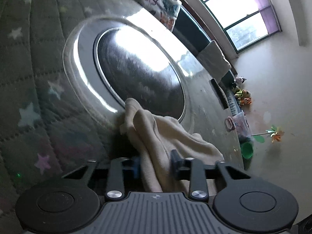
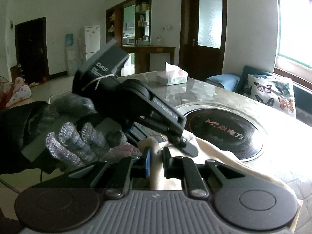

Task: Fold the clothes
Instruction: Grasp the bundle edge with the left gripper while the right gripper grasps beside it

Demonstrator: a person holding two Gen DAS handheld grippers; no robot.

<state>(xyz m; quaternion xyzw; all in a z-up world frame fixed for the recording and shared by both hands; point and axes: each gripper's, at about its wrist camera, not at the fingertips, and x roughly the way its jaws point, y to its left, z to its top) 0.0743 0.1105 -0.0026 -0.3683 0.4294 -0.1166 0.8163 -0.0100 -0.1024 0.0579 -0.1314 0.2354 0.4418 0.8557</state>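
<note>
Holding the cream cloth [image 1: 156, 136], the left hand-held gripper [image 1: 156, 164] and right hand-held gripper [image 2: 157, 162] are both clamped on it. It lies bunched near the table [image 2: 214, 95] edge, beside the round burner [image 2: 222, 132]. Folding has barely started.

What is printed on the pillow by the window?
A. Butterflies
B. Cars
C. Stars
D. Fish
A: the white pillow leaning on the seat under the window has colourful butterflies printed all over it, and the same butterfly pillow shows in the left wrist view beyond the table.
</note>
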